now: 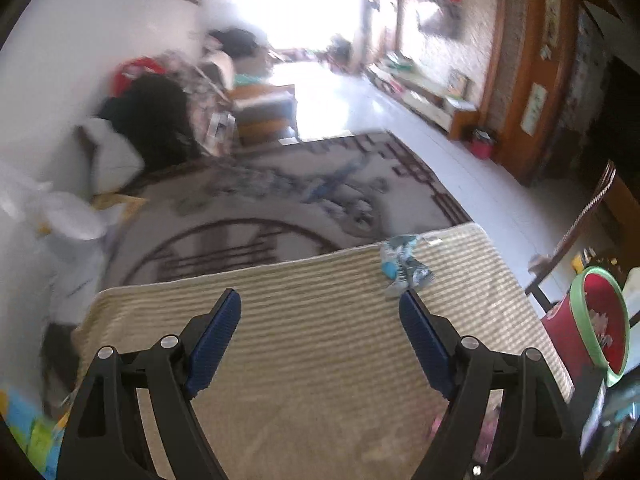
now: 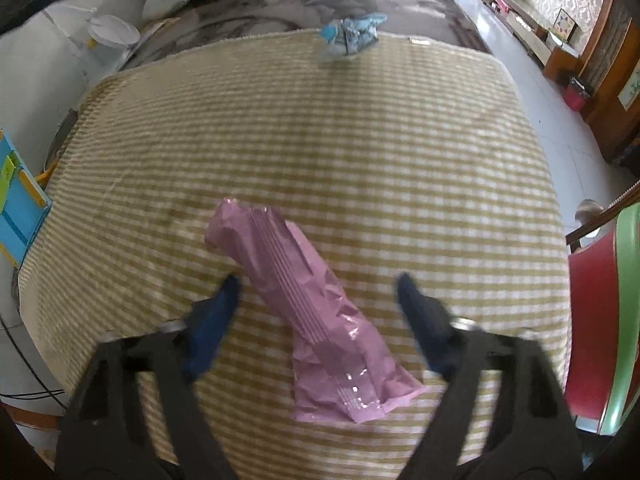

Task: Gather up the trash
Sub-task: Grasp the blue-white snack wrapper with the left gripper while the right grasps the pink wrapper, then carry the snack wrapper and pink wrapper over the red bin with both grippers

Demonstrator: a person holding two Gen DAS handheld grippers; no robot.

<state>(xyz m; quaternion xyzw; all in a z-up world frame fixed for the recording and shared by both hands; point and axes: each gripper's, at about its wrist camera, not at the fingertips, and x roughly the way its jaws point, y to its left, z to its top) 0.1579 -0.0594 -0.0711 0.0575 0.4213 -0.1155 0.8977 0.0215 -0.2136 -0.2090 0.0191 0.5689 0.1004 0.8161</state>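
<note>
A pink plastic wrapper (image 2: 320,316) lies flat on the striped beige tablecloth (image 2: 360,140). My right gripper (image 2: 318,284) hangs just over it with the wrapper between its blue pads (image 2: 218,312), which do not touch it. A crumpled blue-and-white wrapper (image 2: 352,36) lies near the cloth's far edge. In the left wrist view that same blue wrapper (image 1: 404,268) sits just beyond the right pad (image 1: 420,328), and my left gripper (image 1: 320,300) stands open over bare tablecloth (image 1: 300,360). A red bin with a green rim (image 1: 596,320) stands at the table's right side.
The red bin (image 2: 596,312) shows at the right edge of the right wrist view. A patterned rug (image 1: 280,200) covers the floor past the table. A white bucket (image 2: 112,36) and bags stand at the left. A wooden chair (image 1: 576,232) is at the right.
</note>
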